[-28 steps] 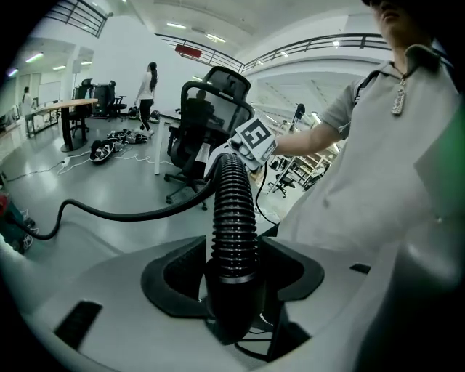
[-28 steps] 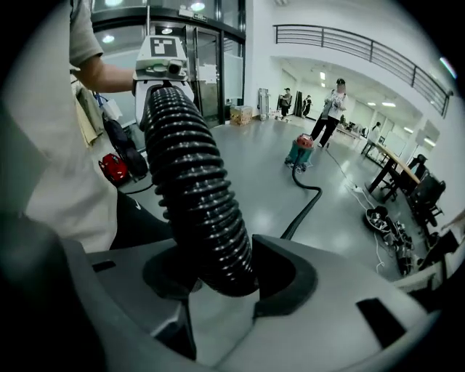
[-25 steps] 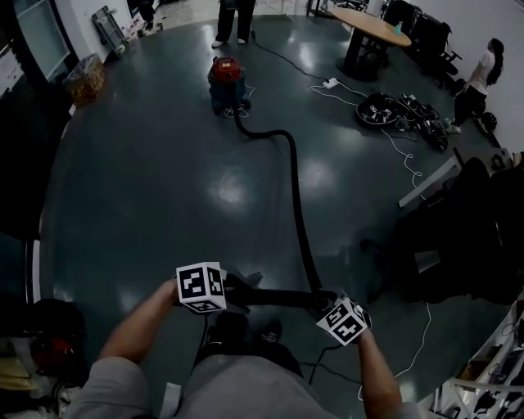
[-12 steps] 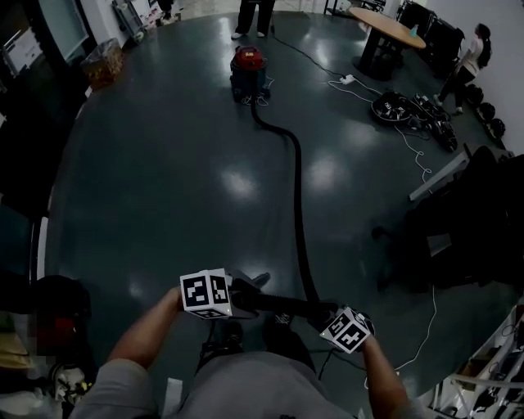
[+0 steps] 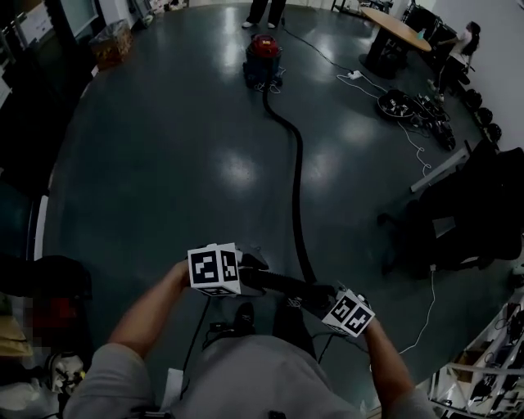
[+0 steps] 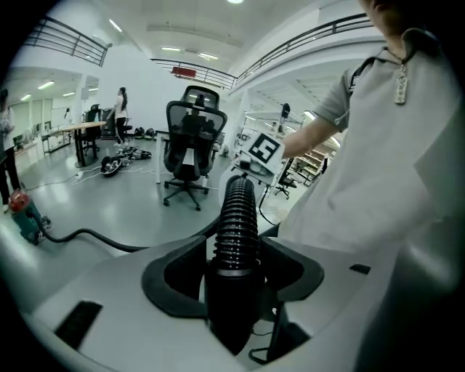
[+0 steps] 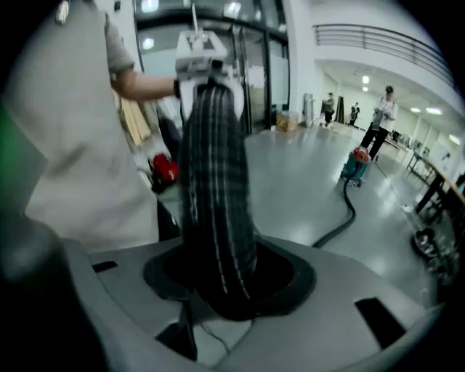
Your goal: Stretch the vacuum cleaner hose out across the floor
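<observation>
The vacuum cleaner hose point(image 5: 296, 176) is held at its free end by both grippers, low in the head view and close to the person's body. The jaws of the left gripper point(image 6: 232, 272) are clamped on the smooth cuff where the ribbing ends. Those of the right gripper point(image 7: 218, 283) are closed round the ribbed length a little further along, so a short span is carried between the two.

Over the last second the red vacuum cleaner point(image 5: 263, 56) has slid toward the top edge of the head view. The sharp kink that was seen in the hose just beside it has been drawn into a shallow curve. From this it is judged that the hose is being pulled out by backing away. Most of the slack appears to have been taken up, and only a gentle bend remains.

The floor point(image 5: 164, 188) is dark, smooth and glossy, with ceiling lights mirrored in it. A round table point(image 5: 397, 29), coils of cable point(image 5: 399, 104), an office chair point(image 6: 190, 138) and a standing person point(image 5: 266, 10) are seen around the open hall.
</observation>
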